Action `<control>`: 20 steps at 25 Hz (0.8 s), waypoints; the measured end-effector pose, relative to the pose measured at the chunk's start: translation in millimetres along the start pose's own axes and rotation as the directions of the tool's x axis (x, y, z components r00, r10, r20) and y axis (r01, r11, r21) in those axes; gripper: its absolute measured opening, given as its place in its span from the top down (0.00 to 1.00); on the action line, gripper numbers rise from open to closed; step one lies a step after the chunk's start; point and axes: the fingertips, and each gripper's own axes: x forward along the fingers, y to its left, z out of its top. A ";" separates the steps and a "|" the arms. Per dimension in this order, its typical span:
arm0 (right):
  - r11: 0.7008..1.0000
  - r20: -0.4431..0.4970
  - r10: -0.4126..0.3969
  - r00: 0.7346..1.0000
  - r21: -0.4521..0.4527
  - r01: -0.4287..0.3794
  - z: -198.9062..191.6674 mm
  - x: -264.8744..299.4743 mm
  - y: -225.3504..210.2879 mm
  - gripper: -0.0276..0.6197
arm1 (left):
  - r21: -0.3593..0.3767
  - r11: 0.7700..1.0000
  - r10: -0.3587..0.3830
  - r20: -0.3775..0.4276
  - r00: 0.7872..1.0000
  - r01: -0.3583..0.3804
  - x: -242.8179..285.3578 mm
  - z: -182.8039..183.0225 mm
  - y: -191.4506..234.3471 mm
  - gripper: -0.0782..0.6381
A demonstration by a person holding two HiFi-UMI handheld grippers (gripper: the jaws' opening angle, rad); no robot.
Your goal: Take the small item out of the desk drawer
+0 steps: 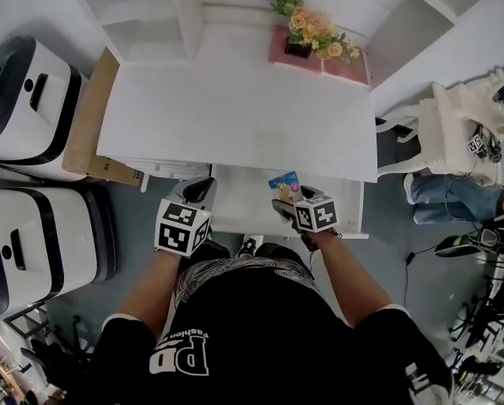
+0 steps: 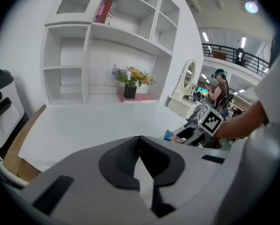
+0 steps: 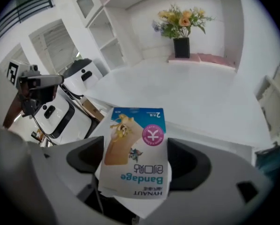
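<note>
Right claw (image 3: 136,172) is pinching the bandage packet (image 3: 136,151), held just above the open drawer (image 1: 239,194) at the surface (image 1: 235,116) front edge. Left claw (image 2: 140,158) is pressed together and empty, at the drawer's left corner. Flower pot (image 1: 300,47) on pink mat (image 1: 344,67) at the back. Cardboard box (image 1: 87,125) left of the surface.

Partly hidden things
The bandage packet (image 3: 136,146) had its lower edge buried in the right gripper (image 3: 137,165); that gripper also covered part of the drawer (image 1: 243,194).
</note>
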 end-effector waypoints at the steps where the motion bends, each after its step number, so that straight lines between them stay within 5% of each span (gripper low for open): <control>1: 1.000 0.025 0.014 1.000 0.017 -0.014 3.5 -7.0 2.4 0.30 | 0.000 1.000 0.005 0.008 1.000 -0.005 -2.7 2.7 0.0 0.87; 10: 0.995 0.253 0.059 0.966 0.068 -0.078 48.8 -75.6 21.2 0.30 | 0.015 1.000 0.007 0.066 0.998 -0.008 -19.4 16.6 -17.5 0.87; 20: 0.998 0.337 0.055 0.940 0.007 -0.061 75.8 -104.1 28.1 0.30 | 0.020 1.000 -0.004 0.141 0.990 0.001 -26.6 32.1 -37.6 0.87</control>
